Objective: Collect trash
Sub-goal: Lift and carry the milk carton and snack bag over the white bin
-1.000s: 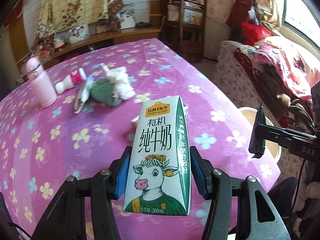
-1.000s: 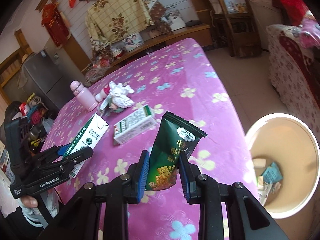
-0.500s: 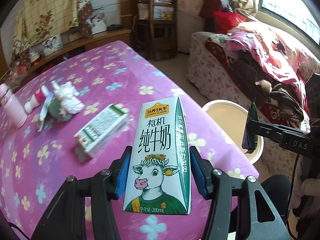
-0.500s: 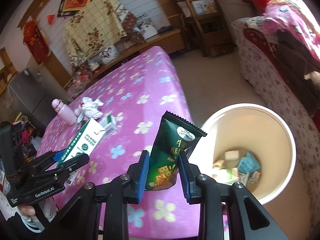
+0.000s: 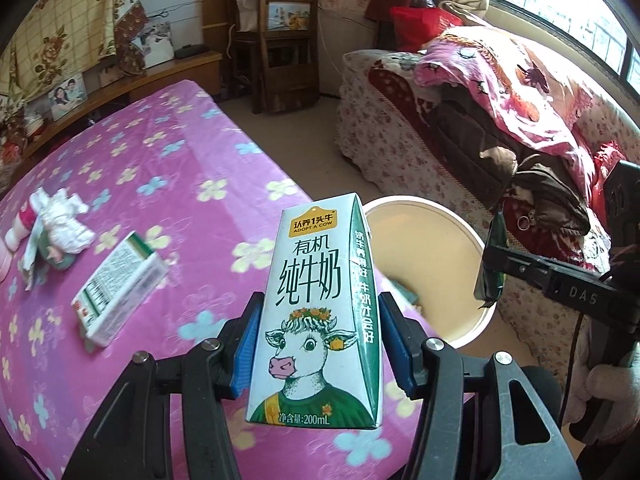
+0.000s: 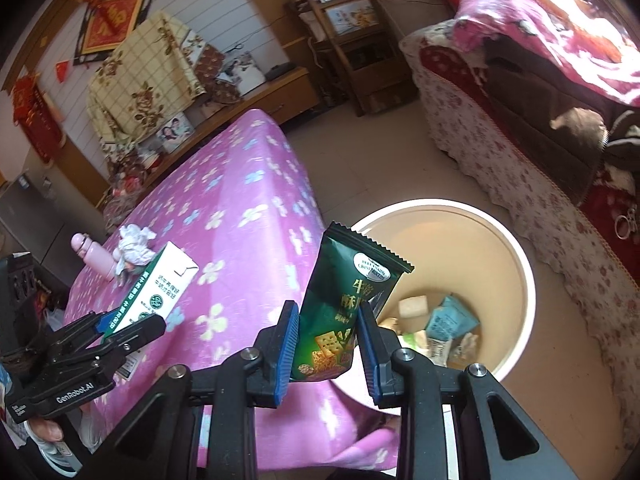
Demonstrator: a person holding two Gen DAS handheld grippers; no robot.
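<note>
My left gripper [image 5: 320,344] is shut on an upright white and green milk carton [image 5: 316,316] with a cartoon cow, held over the table's near right corner. My right gripper [image 6: 328,340] is shut on a dark green cracker packet [image 6: 344,300], near the rim of the round cream trash bin [image 6: 516,248]. The bin stands on the floor beside the table and holds several wrappers [image 6: 448,324]. In the right wrist view the left gripper [image 6: 120,328] with its carton [image 6: 160,292] is at the left. In the left wrist view the right gripper [image 5: 490,268] is at the right, over the bin [image 5: 464,228].
On the pink flowered tablecloth [image 5: 168,168] lie a white and green box [image 5: 120,288], crumpled tissue [image 5: 64,220] with other scraps, and a pink bottle [image 6: 94,254]. A sofa [image 5: 480,120] piled with blankets stands past the bin. A wooden shelf [image 5: 276,40] and a low cabinet line the far wall.
Both grippers have swung right from over the table toward the bin, each keeping its item. The bin now lies much closer in both views; the table trash has slid left.
</note>
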